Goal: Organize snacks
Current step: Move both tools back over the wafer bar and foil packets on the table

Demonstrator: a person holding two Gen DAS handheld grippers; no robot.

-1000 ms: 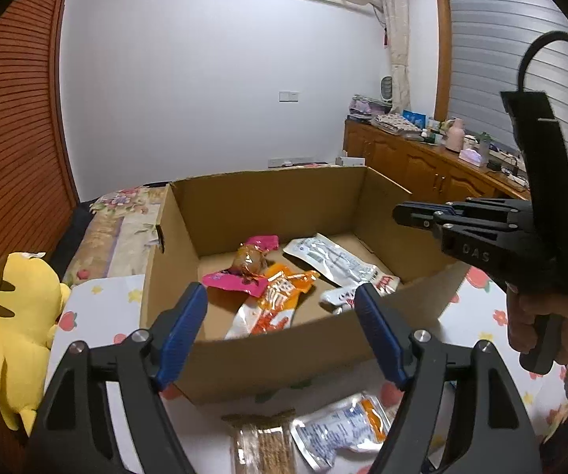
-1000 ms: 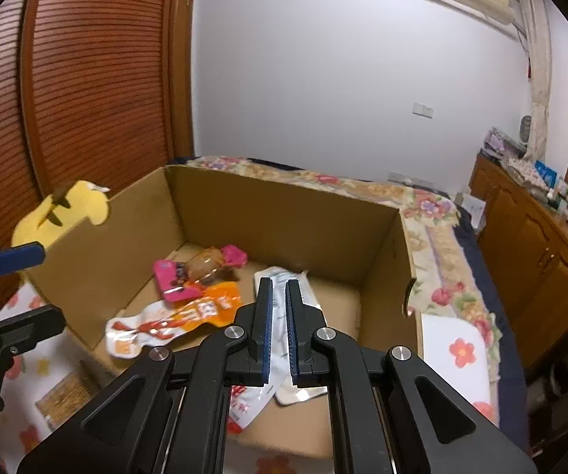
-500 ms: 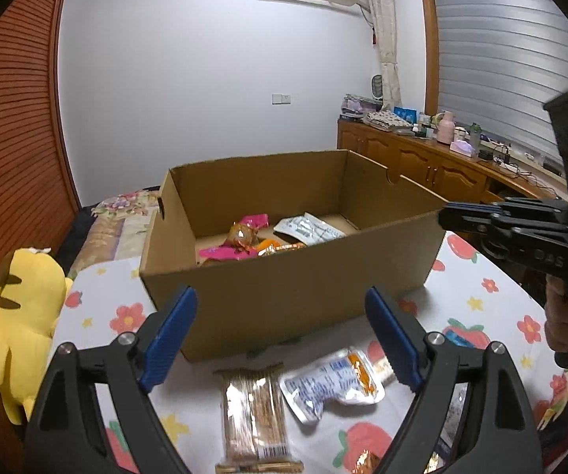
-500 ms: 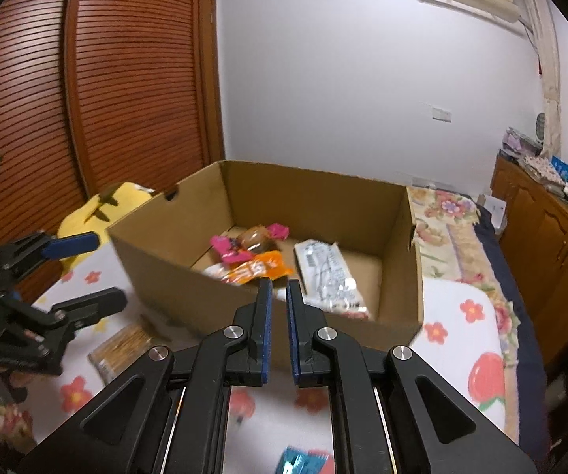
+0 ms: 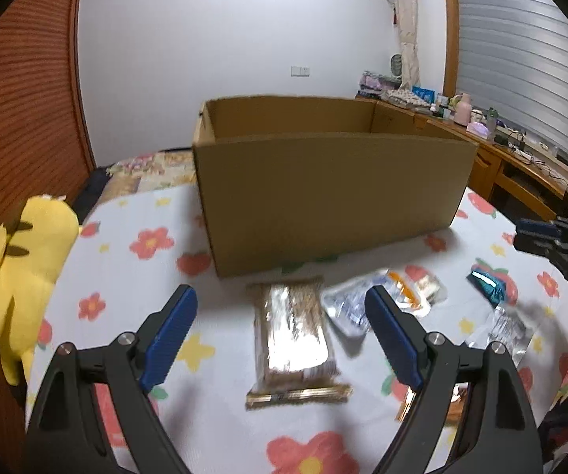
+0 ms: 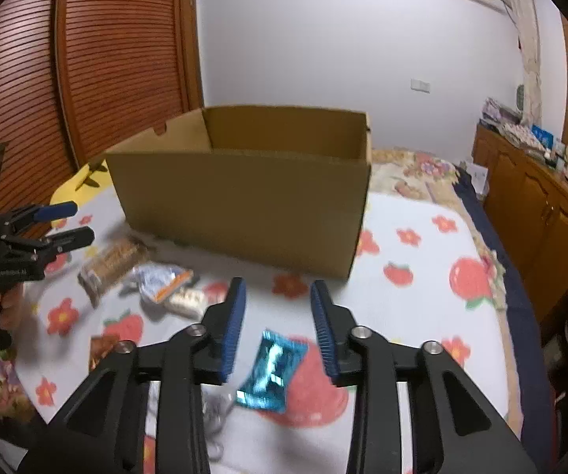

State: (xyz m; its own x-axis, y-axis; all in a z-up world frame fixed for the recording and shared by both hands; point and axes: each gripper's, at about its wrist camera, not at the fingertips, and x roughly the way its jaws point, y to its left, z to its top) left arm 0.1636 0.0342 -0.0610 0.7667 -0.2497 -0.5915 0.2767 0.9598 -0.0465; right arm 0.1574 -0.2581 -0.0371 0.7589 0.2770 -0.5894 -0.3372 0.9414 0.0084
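on the flowered cloth (image 5: 134, 260) in front of the box (image 5: 323, 193) lie the loose snacks, none of them in either tool. the left gripper (image 5: 280, 333) stands wide apart, empty, with the bar (image 5: 292, 335) lying on the cloth in line between its fingers but not touching them. just right of the bar is the clear pack (image 5: 353, 304) with an orange patch, and beyond it the blue packet (image 5: 487, 282) and a silver wrapper (image 5: 501, 326).

the left view alone shows the bar whole, the yellow plush (image 5: 19, 272) at the cloth's left edge, and only the tip of the right gripper (image 5: 536, 233) at the far right. the box's inside is hidden from both views.

the right view brings the blue packet (image 6: 272, 371) close: it lies flat on a red fruit print, in line between the fingers of the right gripper (image 6: 278, 328), whose jaws are opening with no pad on it. this view also shows the left gripper (image 6: 66, 223) from the side with a hand (image 6: 3, 308) below it, the bar (image 6: 110, 264) at an angle, and a white snack (image 6: 187, 300) beside the clear pack (image 6: 157, 278).
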